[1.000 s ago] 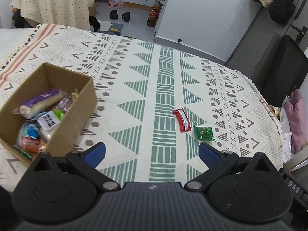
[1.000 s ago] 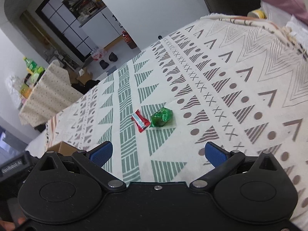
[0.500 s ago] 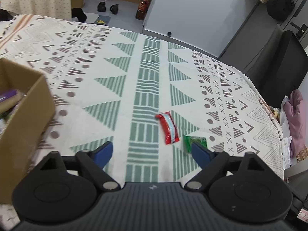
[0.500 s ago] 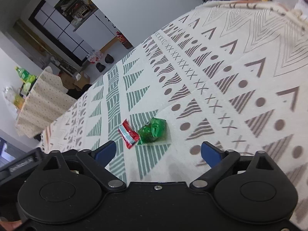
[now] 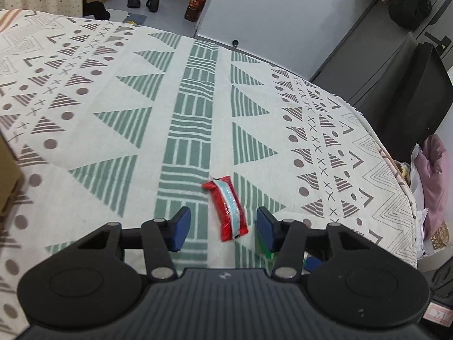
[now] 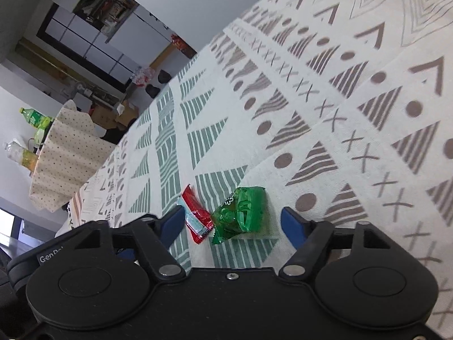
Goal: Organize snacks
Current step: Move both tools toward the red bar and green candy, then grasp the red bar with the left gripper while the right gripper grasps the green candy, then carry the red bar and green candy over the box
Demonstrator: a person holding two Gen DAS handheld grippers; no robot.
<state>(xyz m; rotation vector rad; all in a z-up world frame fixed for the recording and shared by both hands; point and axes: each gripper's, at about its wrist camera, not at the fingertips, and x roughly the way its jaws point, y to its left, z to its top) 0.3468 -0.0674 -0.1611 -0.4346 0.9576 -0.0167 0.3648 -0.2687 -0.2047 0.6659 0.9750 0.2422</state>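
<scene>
Both spread wide for simultaneous pickup: left gripper [image 5: 222,228] straddling red snack packet [image 5: 228,209], right gripper [image 6: 230,223] straddling green candy packet [image 6: 240,212] at its 3 o'clock.

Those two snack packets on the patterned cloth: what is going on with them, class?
A person holds a gripper in each hand over the patterned cloth. The left gripper is open with the red packet lying between its fingers, not yet gripped. The right gripper is open around the green packet, which lies beside the red one. Both packets lie flat on the cloth. A cardboard box edge shows at far left.
</scene>
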